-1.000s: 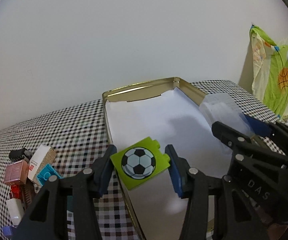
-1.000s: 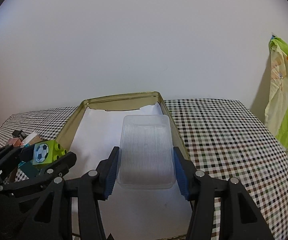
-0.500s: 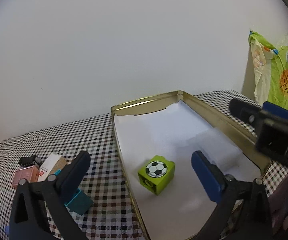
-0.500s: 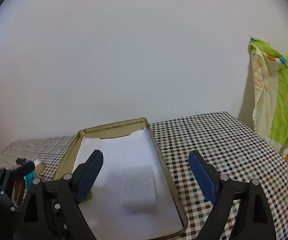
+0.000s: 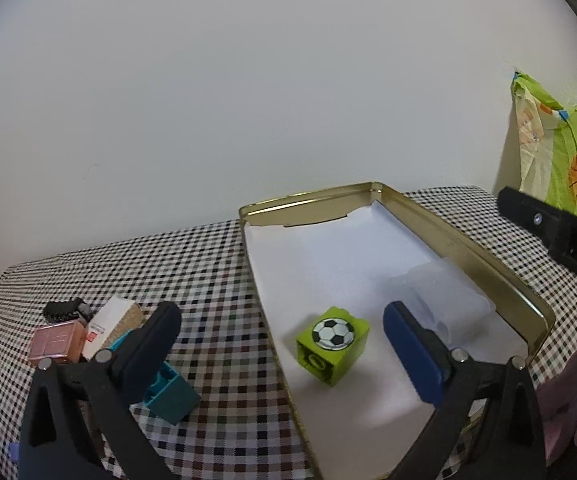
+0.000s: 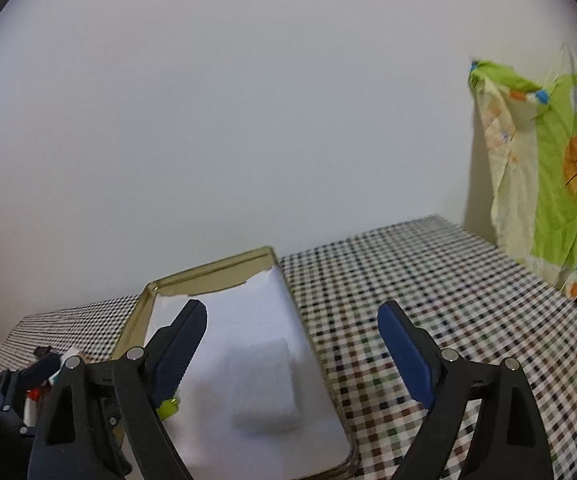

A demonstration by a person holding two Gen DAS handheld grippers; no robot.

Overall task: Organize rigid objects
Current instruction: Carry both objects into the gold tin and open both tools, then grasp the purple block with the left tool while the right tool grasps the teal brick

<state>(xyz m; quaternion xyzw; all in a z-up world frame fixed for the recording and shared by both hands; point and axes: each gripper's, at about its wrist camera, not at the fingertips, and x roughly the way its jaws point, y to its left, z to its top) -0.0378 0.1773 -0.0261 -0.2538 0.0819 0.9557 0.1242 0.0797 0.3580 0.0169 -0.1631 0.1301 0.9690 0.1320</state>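
Green block [image 5: 331, 349] and clear box [image 5: 446, 302] inside gold tin [image 5: 484, 258] (both claws wide apart)

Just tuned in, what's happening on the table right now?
A person is sorting small rigid items into a gold tin tray lined with white paper. Both sets of tongs, left and right, are open and holding nothing. A green soccer-ball block and a clear plastic box lie inside the tray. A teal block, a pink case and a few other small items wait on the checkered cloth left of the tray.
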